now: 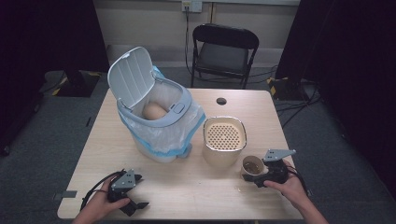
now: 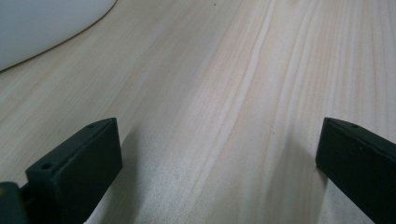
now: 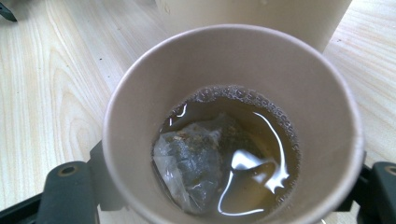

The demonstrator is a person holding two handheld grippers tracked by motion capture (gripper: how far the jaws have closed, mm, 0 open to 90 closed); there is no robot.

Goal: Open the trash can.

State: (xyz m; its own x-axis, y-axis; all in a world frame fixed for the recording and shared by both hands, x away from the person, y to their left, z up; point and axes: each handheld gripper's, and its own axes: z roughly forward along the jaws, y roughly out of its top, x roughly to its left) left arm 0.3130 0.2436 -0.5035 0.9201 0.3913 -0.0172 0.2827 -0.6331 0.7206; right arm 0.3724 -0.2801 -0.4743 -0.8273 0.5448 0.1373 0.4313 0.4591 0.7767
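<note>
A paper cup [image 1: 252, 164] stands near the table's front right; in the right gripper view the cup [image 3: 299, 84] holds brown tea with a tea bag [image 3: 196, 163] sunk in it. My right gripper [image 1: 255, 176] reaches in from the right, its two black jaws set against opposite sides of the cup's lower wall. The right gripper [image 3: 224, 196] shows one jaw at each bottom corner, hard against the cup. My left gripper [image 1: 139, 191] rests on the table at the front left, open, and the left gripper [image 2: 219, 154] has bare wood between its jaws.
A white lidded bin [image 1: 156, 109] with a plastic liner stands open at the back left, a rounded brown thing inside. A beige container with a perforated strainer insert [image 1: 224, 135] stands just behind the cup. A black folding chair [image 1: 224, 51] is beyond the table.
</note>
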